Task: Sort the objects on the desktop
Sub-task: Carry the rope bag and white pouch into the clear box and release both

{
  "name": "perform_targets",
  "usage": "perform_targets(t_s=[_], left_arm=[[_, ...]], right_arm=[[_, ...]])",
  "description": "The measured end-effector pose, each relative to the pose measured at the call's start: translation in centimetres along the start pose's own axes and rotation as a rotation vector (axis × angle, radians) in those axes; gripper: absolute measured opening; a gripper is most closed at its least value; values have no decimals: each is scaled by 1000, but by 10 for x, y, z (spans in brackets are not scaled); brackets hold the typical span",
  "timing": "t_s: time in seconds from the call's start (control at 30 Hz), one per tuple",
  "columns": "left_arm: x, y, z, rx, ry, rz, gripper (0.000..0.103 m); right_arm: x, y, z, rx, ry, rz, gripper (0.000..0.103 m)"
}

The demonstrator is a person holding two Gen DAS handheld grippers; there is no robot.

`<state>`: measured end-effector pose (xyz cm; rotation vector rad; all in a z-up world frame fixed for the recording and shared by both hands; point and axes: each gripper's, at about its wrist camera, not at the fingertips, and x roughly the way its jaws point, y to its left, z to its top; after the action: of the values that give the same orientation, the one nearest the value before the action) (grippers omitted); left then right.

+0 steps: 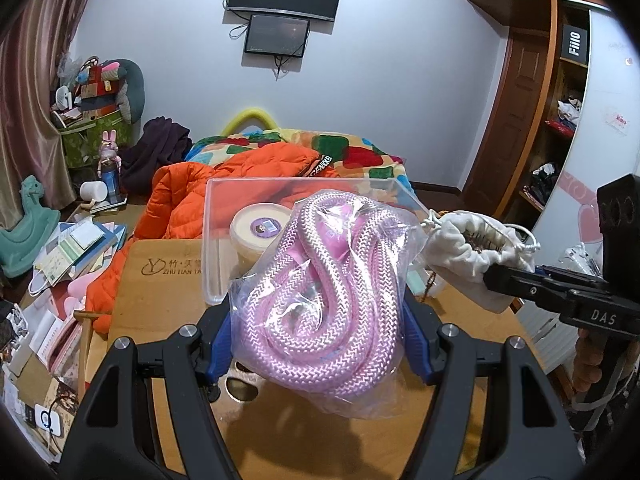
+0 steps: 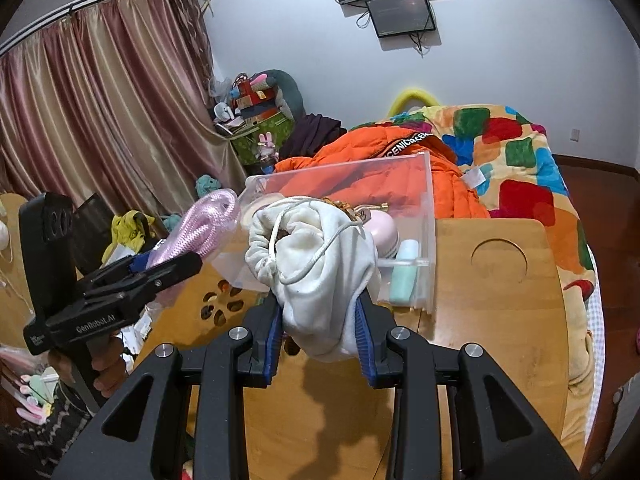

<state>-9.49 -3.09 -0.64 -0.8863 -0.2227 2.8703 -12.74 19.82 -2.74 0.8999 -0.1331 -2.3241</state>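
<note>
**Gripping Two Soft Bundles Above the Clear Bin**

Hanging just in front of the clear plastic bin (image 1: 224, 216), the bagged pink rope (image 1: 316, 280) sat clamped in the left gripper (image 1: 316, 344), jaws spread wide around it. Right of the bin, the right gripper (image 2: 320, 336) pinched a white drawstring pouch (image 2: 316, 264) (mouth gathered), jaws narrow. Both hung above the wooden table (image 2: 500, 320).

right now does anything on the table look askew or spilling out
The clear plastic bin sits skewed to the wooden table's edge. The white drawstring pouch in the right gripper gapes open at its mouth. Nothing looks spilled.
</note>
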Motion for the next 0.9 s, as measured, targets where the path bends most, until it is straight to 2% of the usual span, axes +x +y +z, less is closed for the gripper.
perform_targets(t_s=[0.3,0.5,0.67,0.9], left_arm=[[25,1,6,9,27,7,68],[42,-2,9,18,42,17,68],[56,-4,14,31,49,27,69],[68,-8,22,39,52,37,69]], right_arm=[[14,-5,20,-4,-3,-8,29],[31,-6,32,-50,7,-64,29],[48,-17,34,-39,18,-76,30],[57,-9,37,-120,20,-136,40]])
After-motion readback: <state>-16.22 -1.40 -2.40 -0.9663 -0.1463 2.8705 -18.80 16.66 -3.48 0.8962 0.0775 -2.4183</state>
